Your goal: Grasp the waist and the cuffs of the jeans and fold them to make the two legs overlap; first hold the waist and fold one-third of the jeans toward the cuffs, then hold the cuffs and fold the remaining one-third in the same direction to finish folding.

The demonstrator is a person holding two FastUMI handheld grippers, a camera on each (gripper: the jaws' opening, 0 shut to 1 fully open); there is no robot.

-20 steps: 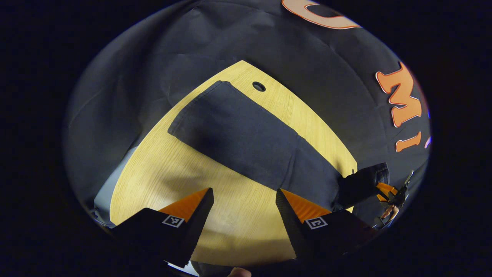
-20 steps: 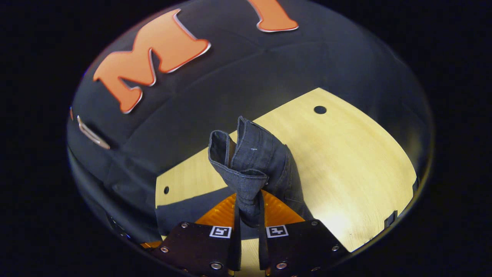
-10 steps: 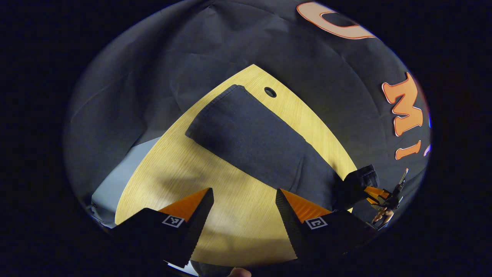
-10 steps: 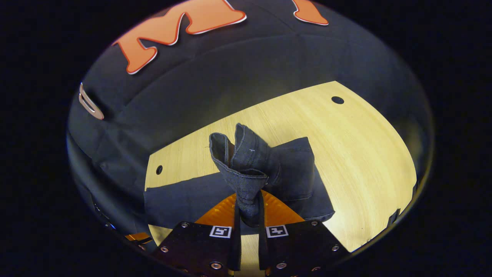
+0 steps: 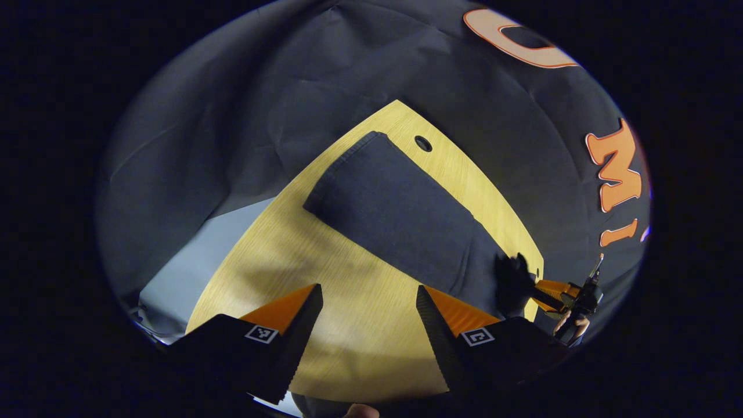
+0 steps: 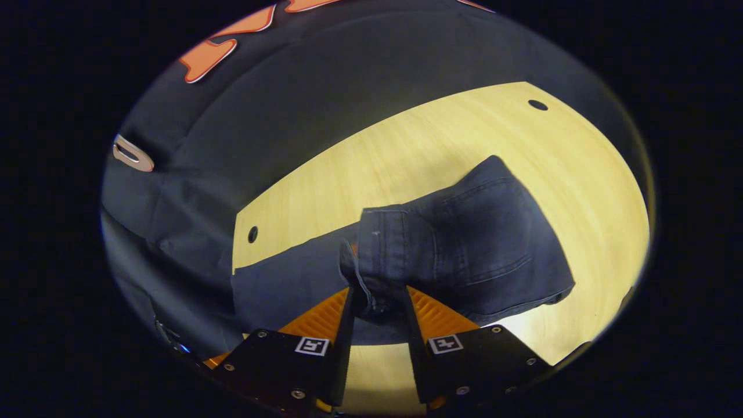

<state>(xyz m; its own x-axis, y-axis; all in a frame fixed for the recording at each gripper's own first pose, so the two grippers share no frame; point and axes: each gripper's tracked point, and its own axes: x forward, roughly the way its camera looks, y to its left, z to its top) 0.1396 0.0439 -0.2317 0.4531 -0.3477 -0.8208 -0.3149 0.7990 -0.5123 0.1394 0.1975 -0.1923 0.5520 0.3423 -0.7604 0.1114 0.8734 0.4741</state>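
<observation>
Right gripper [image 6: 376,302] jaws pinch the jeans' waist [image 6: 383,255]; left gripper [image 5: 368,313] jaws gape empty.
Beyond the right jaws, jeans [image 5: 400,215] stretch lengthwise across the table [image 5: 348,325], cuffs [image 5: 342,174] farthest, ahead of the left jaws.

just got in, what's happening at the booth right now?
A person is folding dark jeans on the wooden table with two handheld grippers. The right gripper has the waist end pinched between its fingers and holds it over the legs, low above the fabric; the back pocket faces up. The left gripper is open over bare table, holding nothing. The cuff end lies flat.
</observation>
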